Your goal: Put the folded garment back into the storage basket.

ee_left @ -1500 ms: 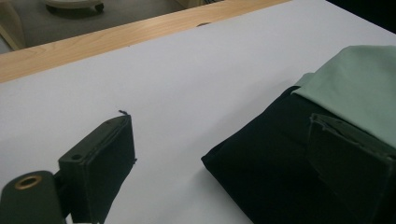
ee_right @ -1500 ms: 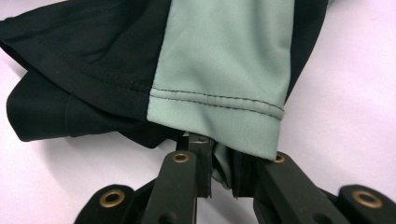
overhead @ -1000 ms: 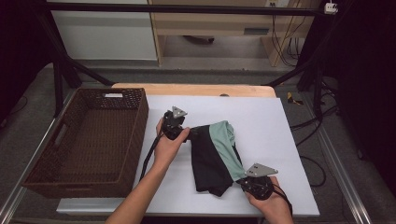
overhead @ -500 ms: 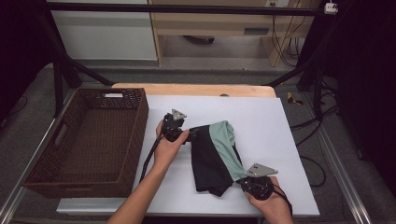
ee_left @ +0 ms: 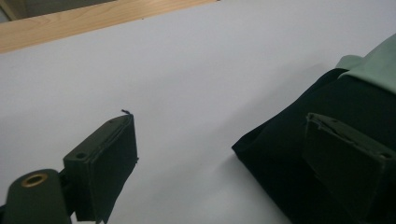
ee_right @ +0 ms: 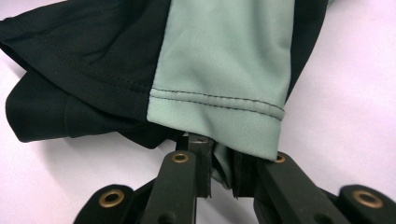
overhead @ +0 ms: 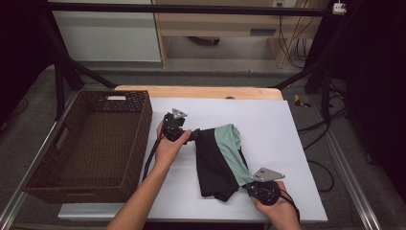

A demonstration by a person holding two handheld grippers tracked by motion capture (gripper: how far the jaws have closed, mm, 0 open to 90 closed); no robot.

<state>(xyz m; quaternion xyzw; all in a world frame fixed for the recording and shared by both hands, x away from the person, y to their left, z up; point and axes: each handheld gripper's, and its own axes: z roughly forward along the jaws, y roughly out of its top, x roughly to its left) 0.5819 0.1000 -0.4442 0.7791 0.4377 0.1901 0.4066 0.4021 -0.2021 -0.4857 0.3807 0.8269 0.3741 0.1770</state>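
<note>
A folded garment point(overhead: 216, 160), black with a pale green panel, lies on the white table point(overhead: 287, 129). My left gripper point(overhead: 196, 136) sits at the garment's upper left corner. In the left gripper view it point(ee_left: 219, 122) is open wide, one jaw over bare table and the other over the black cloth point(ee_left: 289, 126). At the garment's near right corner is my right gripper point(overhead: 250, 186). In the right gripper view it point(ee_right: 223, 175) is shut on the green hem point(ee_right: 219, 116), with cloth pinched between its jaws.
A dark wicker basket point(overhead: 143, 120) stands empty at the table's left, close to my left forearm. A strip of wood point(overhead: 201, 92) runs along the far edge. White table stretches right of the garment, and cables point(overhead: 316, 134) hang off the right side.
</note>
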